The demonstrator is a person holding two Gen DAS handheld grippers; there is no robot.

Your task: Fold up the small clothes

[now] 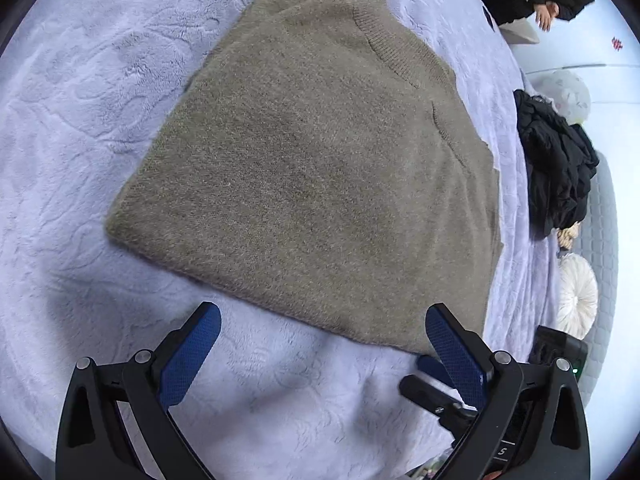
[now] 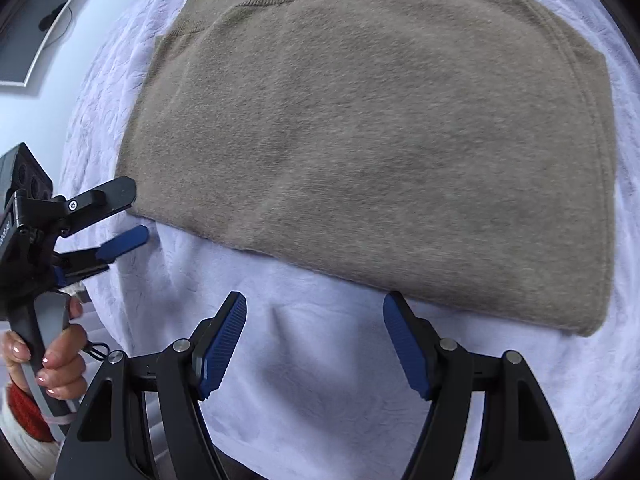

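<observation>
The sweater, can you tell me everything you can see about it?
The sweater is a fuzzy brownish-grey knit with a ribbed collar. It is folded into a neat block with no sleeves showing, and lies flat on the pale purple blanket. Both tools, left and right, are open just short of its near edge, not touching it.

A soft, pale purple blanket (image 1: 80, 120) covers the bed under and ahead of the jaws. Far off to the right of the left jaws lie a heap of black clothes (image 1: 556, 168) and a round white cushion (image 1: 578, 296). The wall (image 2: 60, 92) is white.
</observation>
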